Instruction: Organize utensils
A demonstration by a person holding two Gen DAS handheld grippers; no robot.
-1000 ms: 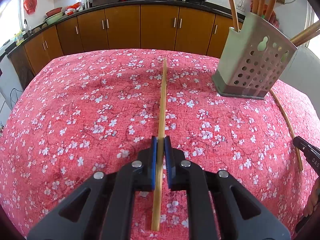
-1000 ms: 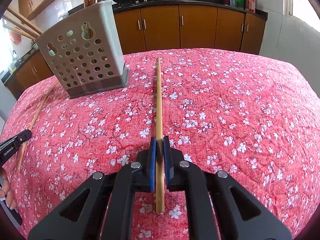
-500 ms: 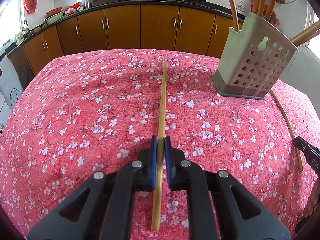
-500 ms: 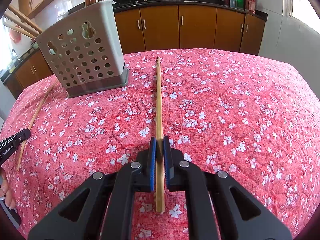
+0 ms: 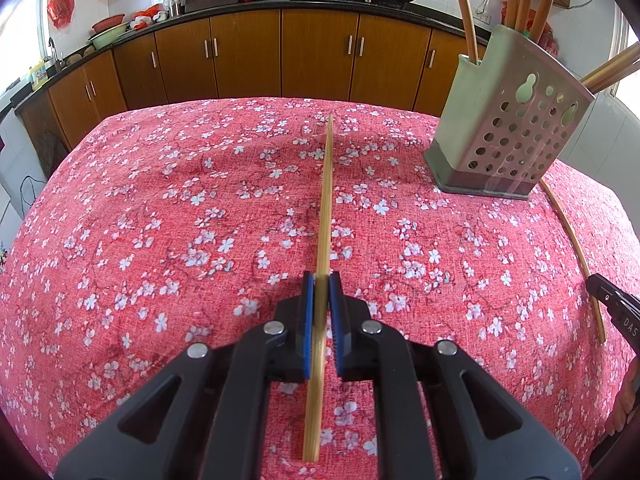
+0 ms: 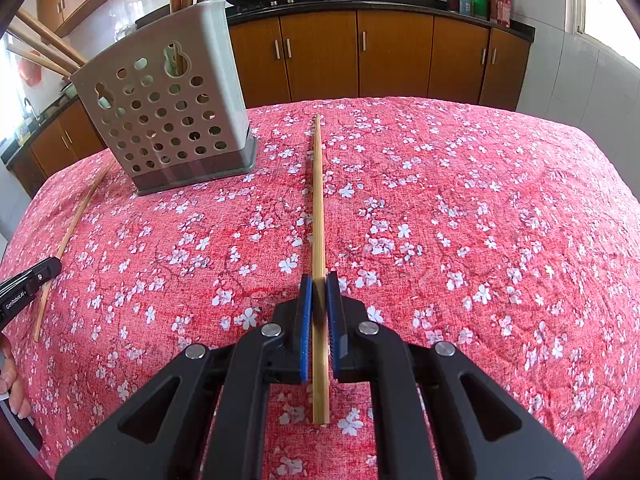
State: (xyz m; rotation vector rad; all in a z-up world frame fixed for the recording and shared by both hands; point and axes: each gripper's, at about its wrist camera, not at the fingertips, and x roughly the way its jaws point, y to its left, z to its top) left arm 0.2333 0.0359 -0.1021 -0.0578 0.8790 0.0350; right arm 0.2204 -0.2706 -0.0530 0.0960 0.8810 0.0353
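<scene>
Holding one chopstick (image 5: 325,216) each, both grippers pinch tight with their jaws. The left gripper (image 5: 321,292) grips its stick near the thick end, above the red flowered tabletop (image 5: 160,208). The right gripper (image 6: 319,290) grips another chopstick (image 6: 318,200) the same way. A gray holder with holes (image 6: 168,112) stands near the far edge, sticks inside. One loose chopstick (image 6: 70,236) lies on the cloth beside it.

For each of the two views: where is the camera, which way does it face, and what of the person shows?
Left wrist: sits behind the left gripper, shut on a chopstick, facing the kitchen cabinets; a hand shows at right.
Right wrist: sits behind the right gripper, shut on another chopstick, facing likewise; fingers show at left.
Shared: perforated utensil holder, loose chopstick, floral tablecloth.
</scene>
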